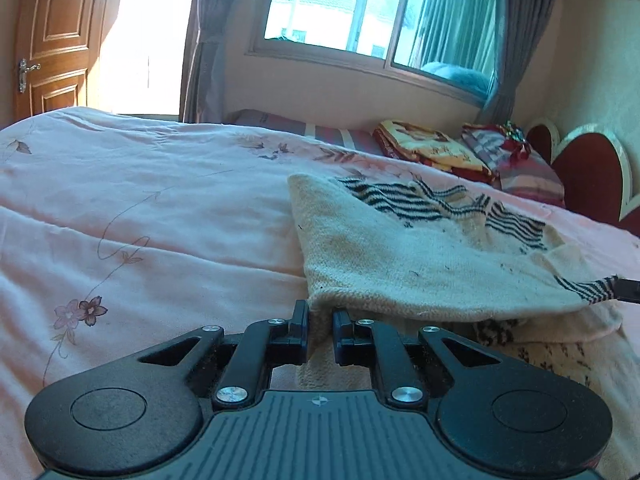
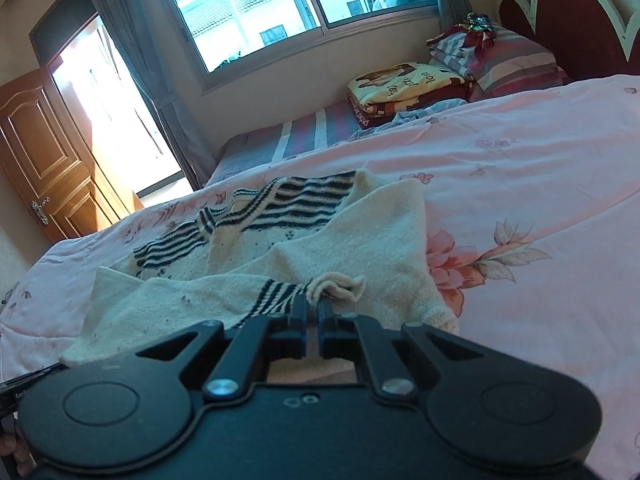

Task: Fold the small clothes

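A small cream knit sweater (image 1: 400, 256) with black-and-white striped bands lies on the pink floral quilt (image 1: 140, 208). My left gripper (image 1: 320, 312) is shut on the sweater's near left corner, and the cream edge is raised off the bed. In the right wrist view the same sweater (image 2: 360, 240) is spread ahead, with its striped part at the far side. My right gripper (image 2: 314, 304) is shut on a bunched bit of cream and striped cuff, lifted a little above the quilt (image 2: 540, 200). The right gripper's tip (image 1: 628, 290) shows at the left view's right edge, holding the striped edge.
Folded blankets (image 2: 404, 84) and a striped pillow (image 2: 512, 60) sit at the bed's far side by the red heart-shaped headboard (image 2: 580, 16). A window (image 1: 360, 12) with grey curtains and a wooden door (image 1: 52, 36) stand behind. Pink quilt spreads wide to both sides of the sweater.
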The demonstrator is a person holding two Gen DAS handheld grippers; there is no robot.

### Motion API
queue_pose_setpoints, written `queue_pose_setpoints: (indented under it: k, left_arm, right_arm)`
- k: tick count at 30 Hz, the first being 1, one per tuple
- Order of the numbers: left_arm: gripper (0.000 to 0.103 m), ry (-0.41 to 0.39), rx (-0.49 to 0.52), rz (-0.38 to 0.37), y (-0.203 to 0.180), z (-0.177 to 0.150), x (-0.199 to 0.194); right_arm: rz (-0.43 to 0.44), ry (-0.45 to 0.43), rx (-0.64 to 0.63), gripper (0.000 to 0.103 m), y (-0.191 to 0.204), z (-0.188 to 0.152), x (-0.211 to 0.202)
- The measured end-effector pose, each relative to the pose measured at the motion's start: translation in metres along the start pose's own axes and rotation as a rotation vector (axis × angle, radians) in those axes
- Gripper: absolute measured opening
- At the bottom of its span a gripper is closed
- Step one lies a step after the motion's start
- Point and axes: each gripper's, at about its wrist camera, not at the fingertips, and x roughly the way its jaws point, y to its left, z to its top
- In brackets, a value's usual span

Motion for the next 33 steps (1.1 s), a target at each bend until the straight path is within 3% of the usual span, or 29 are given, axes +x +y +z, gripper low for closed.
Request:
queue_pose_setpoints:
  k: [3,7,12,14,16,18,19,20,21,26,27,28,29,30,33]
  left_arm:
    - [0.012,0.050,-0.034,0.004,0.007,-0.007,0.008]
    - [0.012,0.070,-0.066,-0.019,0.015,-0.010,0.004]
    - [0.012,-0.063,-0.061,-0.027,0.016,0.000,-0.034]
    - [0.012,-0.103,-0.080,-0.065,0.010,0.010,-0.039]
    - [0.012,-0.094,-0.064,-0.111,0.000,0.016,-0.031]
    - [0.012,-0.028,-0.034,-0.126,-0.012,0.016,-0.011]
    - [0.012,0.009,-0.016,-0.107,-0.014,0.012,0.000]
    - [0.012,0.076,0.030,-0.041,-0.017,0.004,0.013]
    - [0.011,0.088,0.051,-0.010,-0.014,-0.004,0.020]
    - [0.013,0.021,0.033,-0.019,-0.013,0.008,0.003]
    - [0.018,-0.007,0.034,-0.031,-0.014,0.015,0.001]
    - [0.039,-0.042,0.041,-0.043,-0.017,0.025,0.003]
    - [0.072,-0.072,0.048,-0.045,-0.020,0.035,0.007]
    - [0.081,-0.095,0.060,-0.050,-0.025,0.043,0.013]
    - [0.080,-0.098,0.117,-0.065,-0.037,0.061,0.037]
  right_arm:
    - [0.030,-0.016,-0.017,0.006,0.001,0.000,0.001]
    - [0.006,0.094,-0.004,0.007,-0.007,-0.013,0.022]
    - [0.045,0.076,0.040,0.023,-0.013,-0.019,0.012]
    - [0.059,0.068,0.076,0.023,-0.017,-0.018,0.011]
    - [0.059,0.075,0.104,0.023,-0.020,-0.018,0.014]
    - [0.051,0.073,0.113,0.023,-0.021,-0.017,0.015]
    - [0.048,0.071,0.111,0.023,-0.020,-0.017,0.014]
    - [0.039,0.069,0.103,0.023,-0.019,-0.017,0.014]
    - [0.032,0.071,0.094,0.023,-0.018,-0.017,0.013]
    - [0.024,0.058,0.090,0.023,-0.026,-0.015,0.011]
    - [0.027,0.057,0.103,0.024,-0.029,-0.014,0.012]
    - [0.032,0.057,0.116,0.024,-0.032,-0.013,0.013]
    - [0.035,0.056,0.127,0.024,-0.035,-0.013,0.014]
    - [0.040,0.056,0.140,0.024,-0.037,-0.012,0.016]
    - [0.052,0.062,0.160,0.024,-0.040,-0.010,0.023]
